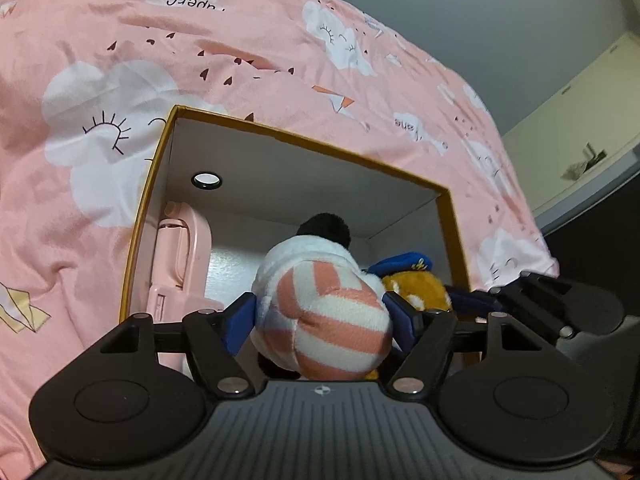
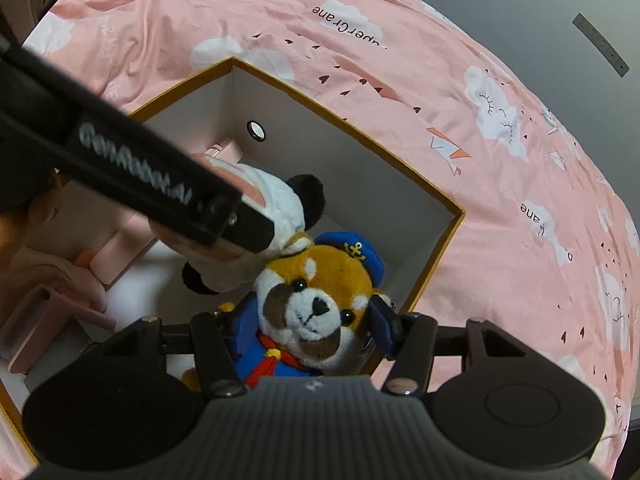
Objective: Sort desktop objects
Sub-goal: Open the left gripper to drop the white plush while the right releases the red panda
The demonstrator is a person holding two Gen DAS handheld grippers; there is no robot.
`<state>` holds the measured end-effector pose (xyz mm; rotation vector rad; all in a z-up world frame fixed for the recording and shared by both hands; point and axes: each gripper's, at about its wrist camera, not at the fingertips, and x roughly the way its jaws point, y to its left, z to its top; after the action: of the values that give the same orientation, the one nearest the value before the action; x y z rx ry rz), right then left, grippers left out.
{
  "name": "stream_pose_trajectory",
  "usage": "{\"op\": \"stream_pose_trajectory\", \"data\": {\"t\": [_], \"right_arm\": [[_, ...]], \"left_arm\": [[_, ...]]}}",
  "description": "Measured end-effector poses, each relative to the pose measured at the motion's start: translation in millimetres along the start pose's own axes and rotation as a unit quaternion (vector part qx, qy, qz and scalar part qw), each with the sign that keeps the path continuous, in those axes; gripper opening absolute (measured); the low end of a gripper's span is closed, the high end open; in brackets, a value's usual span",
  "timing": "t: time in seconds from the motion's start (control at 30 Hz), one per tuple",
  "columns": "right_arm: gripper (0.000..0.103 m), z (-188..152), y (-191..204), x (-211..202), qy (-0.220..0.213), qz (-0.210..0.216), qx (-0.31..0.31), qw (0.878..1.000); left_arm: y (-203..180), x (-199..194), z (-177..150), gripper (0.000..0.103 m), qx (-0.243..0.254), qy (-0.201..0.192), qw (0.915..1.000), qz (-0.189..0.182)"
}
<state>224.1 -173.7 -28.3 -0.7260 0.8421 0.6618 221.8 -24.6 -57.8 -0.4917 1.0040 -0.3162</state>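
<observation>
A white box with an orange rim (image 1: pixel 304 142) (image 2: pixel 352 128) lies on a pink bedsheet. Over it, a panda plush in pink-and-white stripes (image 1: pixel 320 288) (image 2: pixel 276 200) sits between the blue pads of my left gripper (image 1: pixel 320 316). The pads flank its sides without visibly squeezing it, and it rests on the things in the box. An orange plush with a blue sailor cap (image 2: pixel 316 280) (image 1: pixel 416 284) lies beside it. My right gripper (image 2: pixel 314 324) is shut on its head, the pads pressing both cheeks. A finger of the left gripper (image 2: pixel 160 184) hides part of the panda.
A pink plastic case (image 1: pixel 180 256) (image 2: pixel 116 252) stands against the box's left wall, below a round eyelet (image 1: pixel 206 180). Another pink holder (image 2: pixel 40 312) lies at the near left. The cloud-print sheet (image 1: pixel 240 40) surrounds the box. A pale cabinet (image 1: pixel 580 120) stands far right.
</observation>
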Motion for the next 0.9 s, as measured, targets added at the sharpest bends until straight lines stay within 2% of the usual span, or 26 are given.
{"op": "stream_pose_trajectory", "data": {"t": [0.23,0.47,0.57,0.6,0.67,0.77,0.9], "right_arm": [[0.059,0.9,-0.2,0.2,0.0,0.0,0.001,1.0],[0.059,2.4,2.0,2.7,0.001,0.001,-0.002,1.0],[0.059,4.9,2.9,3.7,0.0,0.003,0.0,1.0],[0.059,5.4,3.2,3.9,0.0,0.002,0.001,1.0],[0.059,6.2,2.8,3.8,0.001,0.005,0.003,1.0],[0.059,8.8,3.2,3.2,0.003,0.01,0.012,1.0],[0.059,12.0,3.4,5.0,0.006,0.019,0.021,1.0]], "left_arm": [[6.6,-6.6,4.9,0.083,-0.036,-0.011,0.999,-0.025],[0.9,-22.3,12.2,0.088,-0.011,-0.04,0.9989,-0.021],[0.4,-24.9,18.1,0.088,0.003,-0.033,0.9992,-0.022],[-0.5,-24.7,19.5,0.085,0.009,-0.026,0.9995,-0.016],[-5.8,-22.8,20.5,0.067,0.039,-0.004,0.9992,0.014],[-9.1,-22.5,14.5,0.057,0.072,0.014,0.9967,0.035],[-14.1,-21.8,2.7,0.055,0.112,0.05,0.9917,0.038]]}}
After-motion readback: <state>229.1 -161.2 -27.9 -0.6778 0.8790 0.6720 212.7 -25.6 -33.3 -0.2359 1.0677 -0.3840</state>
